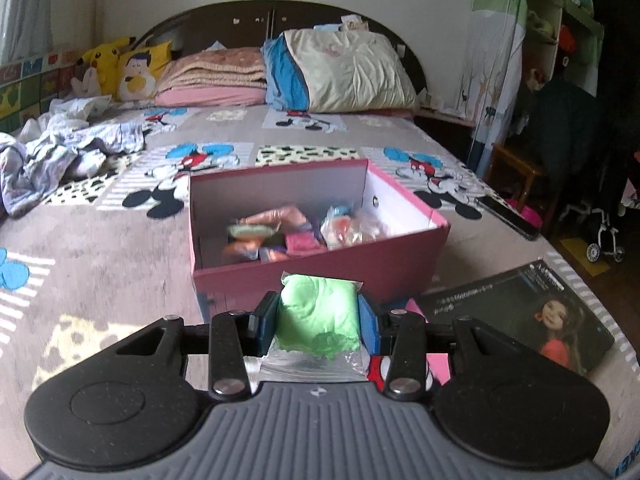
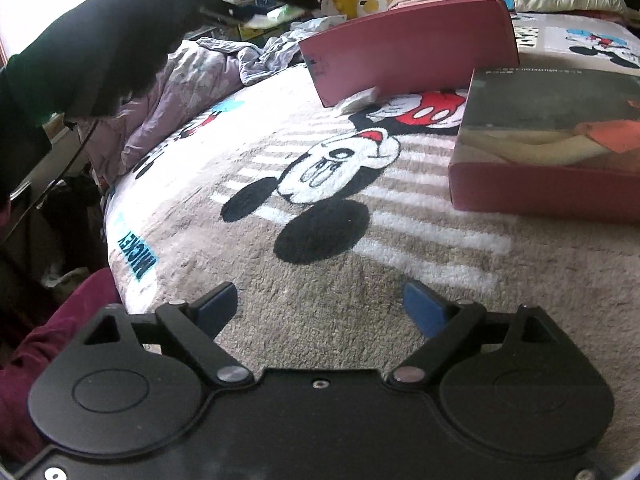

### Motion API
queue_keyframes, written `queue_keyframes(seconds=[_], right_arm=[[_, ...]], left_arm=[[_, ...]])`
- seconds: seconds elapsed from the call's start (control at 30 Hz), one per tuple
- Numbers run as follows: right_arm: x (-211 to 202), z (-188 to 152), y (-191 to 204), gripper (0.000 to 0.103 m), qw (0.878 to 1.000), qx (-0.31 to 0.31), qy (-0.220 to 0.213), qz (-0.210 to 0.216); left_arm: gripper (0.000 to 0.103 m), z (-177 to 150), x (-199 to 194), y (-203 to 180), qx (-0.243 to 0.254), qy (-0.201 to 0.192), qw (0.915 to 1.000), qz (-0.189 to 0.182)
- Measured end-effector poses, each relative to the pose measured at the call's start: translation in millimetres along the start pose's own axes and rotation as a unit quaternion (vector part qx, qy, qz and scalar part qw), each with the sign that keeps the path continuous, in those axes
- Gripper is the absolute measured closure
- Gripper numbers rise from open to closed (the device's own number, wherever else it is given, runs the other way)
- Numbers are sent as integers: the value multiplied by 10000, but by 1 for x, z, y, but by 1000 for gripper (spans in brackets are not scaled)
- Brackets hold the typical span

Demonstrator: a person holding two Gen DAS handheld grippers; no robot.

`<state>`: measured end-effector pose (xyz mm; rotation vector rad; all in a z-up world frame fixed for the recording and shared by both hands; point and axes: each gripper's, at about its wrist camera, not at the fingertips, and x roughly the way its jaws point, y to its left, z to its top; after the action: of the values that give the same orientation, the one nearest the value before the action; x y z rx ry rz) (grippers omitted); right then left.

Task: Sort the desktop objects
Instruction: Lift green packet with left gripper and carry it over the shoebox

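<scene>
Left hand-held gripper (image 1: 319,316) clamped on green bagged item (image 1: 318,312), right hand-held gripper (image 2: 320,308) spread wide, empty

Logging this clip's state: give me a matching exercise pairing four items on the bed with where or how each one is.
Things:
1. bag of green clay
2. pink box
3. box lid
4. right gripper

States:
A. open, over the Mickey blanket
B. lying flat, printed with a girl's picture
C. between the left gripper fingers
D. open-topped, holding small packets

Pairs: 1-C, 2-D, 3-B, 4-A
</scene>
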<state>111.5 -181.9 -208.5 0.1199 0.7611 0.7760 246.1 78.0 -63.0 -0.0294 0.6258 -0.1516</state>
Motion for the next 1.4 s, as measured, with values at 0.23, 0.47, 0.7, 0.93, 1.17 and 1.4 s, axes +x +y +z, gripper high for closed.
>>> queue_keyframes(seconds=[0.23,0.47,0.7,0.93,1.17,1.4], right_arm=[[1,-1,-2,5,9999,18,2,165],[2,-1,-5,1,9995,183,-47,248],[1,-2,-9,1,9991,233,-93,355],[0,-2,-10,1,9990,213,-105,378],[0,-3,-10,1,9991,153,-109,388],[0,-4,-11,1,9990,91,-129,410]], left_arm=[[62,25,6,0,31,-145,9999,47],[62,49,21,2,6,-262,9996,113],[62,67,40,6,-44,-310,9993,222],[62,79,67,10,-13,-248,9991,340],[62,83,93,16,-77,-133,9991,404],[62,82,115,24,-219,-14,9987,454]])
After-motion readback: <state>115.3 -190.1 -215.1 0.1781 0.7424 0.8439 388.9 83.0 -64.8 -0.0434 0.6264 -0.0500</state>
